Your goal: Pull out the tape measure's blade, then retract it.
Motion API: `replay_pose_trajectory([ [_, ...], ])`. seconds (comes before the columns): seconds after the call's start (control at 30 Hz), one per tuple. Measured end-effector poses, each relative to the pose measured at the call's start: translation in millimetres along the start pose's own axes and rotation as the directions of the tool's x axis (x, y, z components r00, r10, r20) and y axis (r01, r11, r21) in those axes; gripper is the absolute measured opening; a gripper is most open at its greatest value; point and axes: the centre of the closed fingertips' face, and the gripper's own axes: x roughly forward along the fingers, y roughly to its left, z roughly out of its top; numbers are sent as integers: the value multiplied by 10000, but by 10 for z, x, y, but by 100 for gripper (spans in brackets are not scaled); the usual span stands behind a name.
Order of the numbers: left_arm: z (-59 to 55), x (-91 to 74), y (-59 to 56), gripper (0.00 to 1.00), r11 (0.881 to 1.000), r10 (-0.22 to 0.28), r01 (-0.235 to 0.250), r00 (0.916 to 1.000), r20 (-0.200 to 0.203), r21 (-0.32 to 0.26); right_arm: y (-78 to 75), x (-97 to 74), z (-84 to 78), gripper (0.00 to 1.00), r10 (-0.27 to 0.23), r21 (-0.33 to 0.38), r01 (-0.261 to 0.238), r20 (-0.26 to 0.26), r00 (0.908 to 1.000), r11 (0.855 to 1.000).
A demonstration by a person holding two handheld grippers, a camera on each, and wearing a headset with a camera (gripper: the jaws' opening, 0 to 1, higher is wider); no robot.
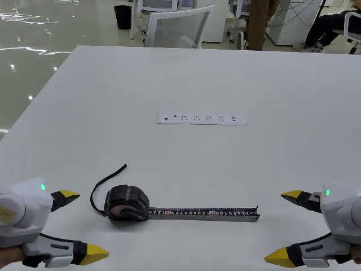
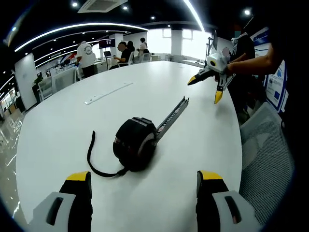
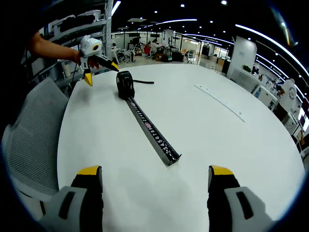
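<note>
A black tape measure (image 1: 127, 203) lies on the white table (image 1: 186, 84), its wrist strap (image 1: 104, 186) curling off to the left. Its blade (image 1: 206, 213) is drawn out to the right and lies flat, ending in a hook (image 1: 257, 213). My left gripper (image 1: 76, 224) stands open just left of the case (image 2: 135, 143), nothing between its yellow-tipped fingers (image 2: 77, 178). My right gripper (image 1: 285, 226) is open too, a little right of the blade's hook (image 3: 174, 158). In the right gripper view the blade (image 3: 147, 128) runs away to the case (image 3: 124, 83).
A white power strip (image 1: 201, 118) lies flat across the table's middle. White office chairs (image 1: 177, 25) stand beyond the far edge, a black bin (image 1: 122, 16) on the glossy floor. People sit at desks (image 2: 104, 53) far off.
</note>
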Motion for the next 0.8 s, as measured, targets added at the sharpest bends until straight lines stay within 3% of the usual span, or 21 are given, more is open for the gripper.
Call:
replay_pose_trajectory([
  [0.37, 72, -180, -190, 96, 9915, 1023, -941, 9905, 916, -902, 187, -147, 138, 98, -941, 833, 881, 704, 9931, 9926],
  [0.57, 68, -252, -245, 99, 9820, 1590, -1461, 9815, 1066, -1198, 288, -183, 190, 99, -1395, 1308, 1262, 981, 9854, 9833],
  [0.8, 65, -269, -351, 100, 9741, 1891, -1708, 9747, 1195, -1482, 410, -219, 252, 100, -1890, 1797, 1654, 1231, 9742, 9697],
])
